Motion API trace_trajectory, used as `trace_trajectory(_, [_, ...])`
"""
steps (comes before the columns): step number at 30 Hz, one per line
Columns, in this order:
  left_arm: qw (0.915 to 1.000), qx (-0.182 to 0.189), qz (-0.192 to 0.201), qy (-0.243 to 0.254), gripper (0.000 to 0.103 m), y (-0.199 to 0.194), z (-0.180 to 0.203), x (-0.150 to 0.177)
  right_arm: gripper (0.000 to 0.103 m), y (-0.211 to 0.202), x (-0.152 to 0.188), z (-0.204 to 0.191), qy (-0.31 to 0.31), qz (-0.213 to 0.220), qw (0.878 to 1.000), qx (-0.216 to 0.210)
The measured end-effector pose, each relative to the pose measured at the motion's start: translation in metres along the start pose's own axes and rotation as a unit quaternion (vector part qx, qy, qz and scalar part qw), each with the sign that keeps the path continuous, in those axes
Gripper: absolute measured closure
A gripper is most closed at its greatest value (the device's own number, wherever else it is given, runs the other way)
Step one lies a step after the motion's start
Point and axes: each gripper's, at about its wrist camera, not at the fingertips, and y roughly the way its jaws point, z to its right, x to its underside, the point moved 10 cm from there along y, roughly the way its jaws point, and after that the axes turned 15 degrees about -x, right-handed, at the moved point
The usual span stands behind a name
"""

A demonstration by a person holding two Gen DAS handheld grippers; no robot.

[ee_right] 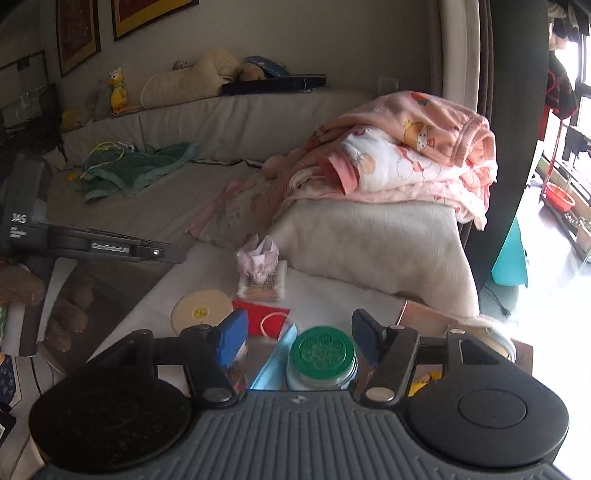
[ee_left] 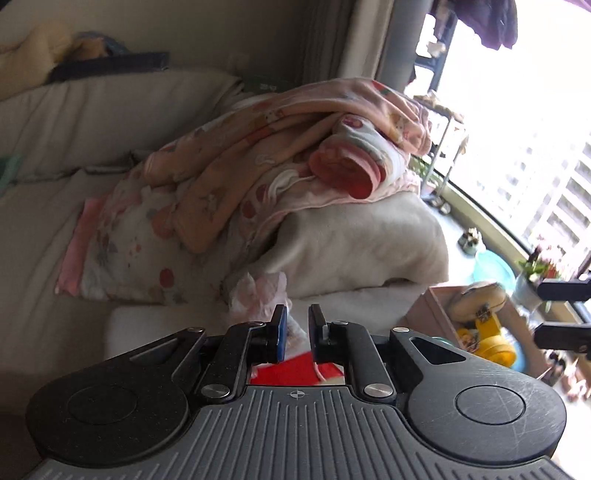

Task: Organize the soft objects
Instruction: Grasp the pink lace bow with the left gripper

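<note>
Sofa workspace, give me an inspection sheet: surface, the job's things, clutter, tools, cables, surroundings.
Surface: beige sofa, seat partly covered.
Job's things: pink printed blankets heaped on the sofa's armrest; green cloth crumpled on the seat.
Clutter: green-lidded jar, round cream disc, red packet, crumpled tissue.
Tools: left tool nearly shut, nothing seen between its pads; right tool open, empty.
Cables: yellow cord on the green cloth.
Surroundings: framed pictures on the wall, bright window.

Blown-out daylight from the window [ee_left: 535, 129] at right; dim, soft, fisheye-warped interior.
</note>
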Motion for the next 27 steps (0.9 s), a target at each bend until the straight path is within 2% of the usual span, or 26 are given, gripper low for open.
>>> trace_trajectory(2, [0.9984, -0.005, -0.028, 0.049, 0.086, 0.035, 0.01, -0.006, 0.04, 0.008, -0.007, 0.003, -0.001, -0.003, 1.0, 0.0])
trace_trajectory(3, [0.9977, -0.009, -0.04, 0.054, 0.086, 0.05, 0.01, -0.006, 0.04, 0.014, -0.008, 0.004, 0.003, -0.01, 1.0, -0.005])
trace_trajectory(7, [0.9953, -0.017, -0.086, 0.042, 0.085, 0.11, 0.006, 0.0, 0.04, 0.031, -0.006, 0.013, -0.003, -0.038, 0.999, -0.001])
trace_trajectory(9, [0.9932, -0.033, -0.105, 0.039, 0.085, 0.133, 0.001, 0.008, 0.04, 0.037, -0.003, 0.021, -0.001, -0.041, 0.999, 0.004])
trace_trajectory(12, [0.9887, -0.07, -0.117, 0.063, 0.084, 0.151, -0.004, 0.02, 0.04, 0.045, 0.004, 0.034, 0.014, -0.05, 0.999, 0.002])
trace_trajectory(15, [0.9884, -0.084, -0.102, 0.075, 0.084, 0.154, -0.005, 0.025, 0.04, 0.055, 0.013, 0.044, 0.022, -0.062, 0.998, -0.002])
trace_trajectory(17, [0.9901, -0.086, -0.098, 0.053, 0.082, 0.155, -0.009, 0.025, 0.04, 0.061, 0.017, 0.05, 0.032, -0.066, 0.997, -0.005])
trace_trajectory(21, [0.9903, -0.094, -0.099, -0.027, 0.079, 0.158, -0.031, 0.028, 0.04, 0.068, 0.018, 0.054, 0.046, -0.064, 0.997, -0.01])
trace_trajectory(22, [0.9902, -0.086, -0.1, -0.045, 0.076, 0.158, -0.035, 0.03, 0.04, 0.068, 0.017, 0.054, 0.049, -0.065, 0.997, -0.011])
trace_trajectory(27, [0.987, -0.032, -0.111, -0.112, 0.073, 0.16, -0.051, 0.033, 0.04, 0.067, 0.01, 0.048, 0.045, -0.064, 0.997, -0.01])
